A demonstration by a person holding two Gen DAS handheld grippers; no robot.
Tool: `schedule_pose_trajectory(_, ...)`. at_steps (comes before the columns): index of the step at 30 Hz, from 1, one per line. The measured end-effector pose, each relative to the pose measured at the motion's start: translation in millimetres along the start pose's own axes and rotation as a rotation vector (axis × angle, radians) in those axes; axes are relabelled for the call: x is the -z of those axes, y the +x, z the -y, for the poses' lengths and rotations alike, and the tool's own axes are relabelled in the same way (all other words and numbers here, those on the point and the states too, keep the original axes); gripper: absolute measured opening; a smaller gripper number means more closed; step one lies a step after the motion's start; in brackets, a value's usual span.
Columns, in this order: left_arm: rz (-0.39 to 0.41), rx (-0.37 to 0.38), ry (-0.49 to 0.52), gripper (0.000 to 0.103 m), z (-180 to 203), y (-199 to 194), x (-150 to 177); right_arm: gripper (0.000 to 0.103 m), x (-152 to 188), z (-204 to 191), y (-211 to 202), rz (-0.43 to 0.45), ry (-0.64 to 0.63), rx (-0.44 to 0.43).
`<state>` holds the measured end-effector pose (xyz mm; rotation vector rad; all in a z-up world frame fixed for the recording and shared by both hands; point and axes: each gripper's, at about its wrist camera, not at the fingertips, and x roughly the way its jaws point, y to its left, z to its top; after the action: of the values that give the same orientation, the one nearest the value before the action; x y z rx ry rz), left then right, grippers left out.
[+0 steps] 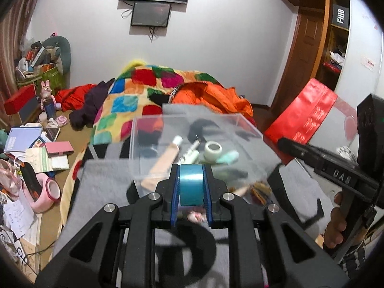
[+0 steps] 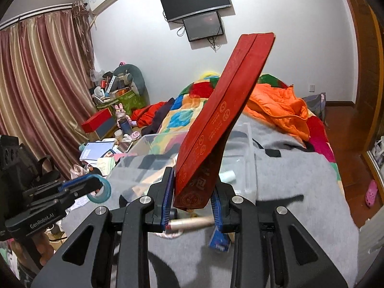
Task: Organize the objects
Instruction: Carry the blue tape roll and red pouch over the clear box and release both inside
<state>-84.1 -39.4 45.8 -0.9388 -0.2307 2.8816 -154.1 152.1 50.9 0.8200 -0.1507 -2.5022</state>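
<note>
My left gripper is shut on a blue tape roll, held above the near edge of a clear plastic box on the grey blanket. The box holds tubes, a white tape roll and other small items. My right gripper is shut on the lower end of a long red packet, which stands tilted up over the box. The left gripper with the blue tape roll shows at the left of the right wrist view. The red packet shows at the right of the left wrist view.
A grey blanket covers the near bed, with a beige tube and a small blue packet under my right gripper. A patchwork quilt and orange cloth lie beyond. Cluttered floor with books at left.
</note>
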Motion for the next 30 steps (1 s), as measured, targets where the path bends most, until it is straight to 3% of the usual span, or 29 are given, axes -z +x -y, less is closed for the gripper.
schedule_pose_trajectory(12, -0.044, -0.031, -0.062, 0.017, -28.8, 53.8, -32.0, 0.026, -10.1, 2.0, 60.9, -0.104, 0.014, -0.045)
schedule_pose_trajectory(23, -0.133, -0.041, -0.056, 0.017, -31.5, 107.6, -22.9, 0.026, -3.7, 3.3, 95.3, -0.185, -0.001, -0.028)
schedule_pose_trajectory(30, -0.144, -0.05, -0.037, 0.017, -25.9, 113.1, -16.6, 0.027, -0.3, -4.3, 97.2, -0.186, -0.077, 0.031)
